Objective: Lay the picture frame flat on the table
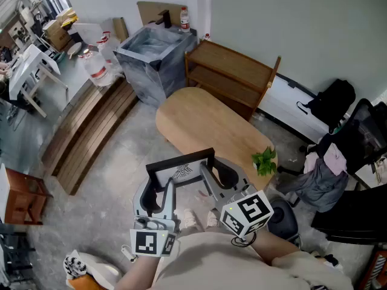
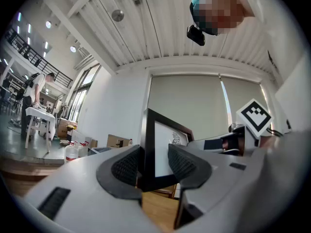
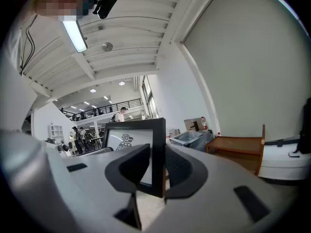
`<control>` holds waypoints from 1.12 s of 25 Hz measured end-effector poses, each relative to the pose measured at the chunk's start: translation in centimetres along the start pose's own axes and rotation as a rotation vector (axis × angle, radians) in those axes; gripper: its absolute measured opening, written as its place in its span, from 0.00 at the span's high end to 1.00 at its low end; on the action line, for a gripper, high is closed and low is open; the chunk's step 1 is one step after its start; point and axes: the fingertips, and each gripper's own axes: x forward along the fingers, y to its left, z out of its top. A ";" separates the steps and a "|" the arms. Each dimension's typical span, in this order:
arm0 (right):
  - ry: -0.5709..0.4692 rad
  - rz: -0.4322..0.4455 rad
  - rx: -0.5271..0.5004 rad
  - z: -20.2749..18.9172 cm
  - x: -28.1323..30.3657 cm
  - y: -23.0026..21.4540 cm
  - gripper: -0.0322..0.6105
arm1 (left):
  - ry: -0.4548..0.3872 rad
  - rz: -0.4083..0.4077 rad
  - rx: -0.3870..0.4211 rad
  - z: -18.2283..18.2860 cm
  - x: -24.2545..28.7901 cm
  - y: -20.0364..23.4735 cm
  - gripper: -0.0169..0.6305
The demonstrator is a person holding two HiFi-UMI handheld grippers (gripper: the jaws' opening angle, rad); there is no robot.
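picture frame (image 1: pixel 181 175): black, white print inside, held in the air over the floor, just short of the near end of the table (image 1: pixel 205 125), not touching it, tilted
left gripper (image 1: pixel 158 193): jaws clamped on the frame's left side bar (image 2: pixel 148 149)
right gripper (image 1: pixel 216 179): jaws clamped on the frame's right side bar (image 3: pixel 158 149)
table: oval, wooden top
plant (image 1: pixel 264 161): small, green, at the table's near right edge
wooden shelf (image 1: pixel 230 71): behind the table's far end, against the wall
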 end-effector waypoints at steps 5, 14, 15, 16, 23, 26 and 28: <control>0.003 -0.003 0.004 0.1 -1.0 -0.8 0.84 | 0.003 -0.003 0.002 -0.2 0.2 -1.3 0.72; 0.009 0.020 0.005 0.2 -2.8 -2.2 0.84 | 0.005 0.024 0.010 -0.7 0.3 -3.6 0.72; 0.008 0.025 0.002 0.2 -2.9 -2.3 0.84 | 0.003 0.030 0.011 -0.7 0.2 -3.9 0.72; 0.007 0.030 -0.002 0.2 -3.1 -2.3 0.84 | -0.001 0.035 0.012 -0.7 0.1 -4.1 0.72; 0.001 0.056 -0.014 0.0 -4.6 -2.0 0.84 | -0.019 0.059 0.020 -0.9 -1.2 -5.5 0.72; 0.004 0.060 -0.016 -0.3 -5.0 -2.1 0.84 | -0.019 0.068 0.017 -1.3 -1.5 -5.8 0.72; 0.006 0.064 -0.015 -0.4 -5.0 -2.2 0.84 | -0.018 0.071 0.019 -1.5 -1.4 -5.9 0.72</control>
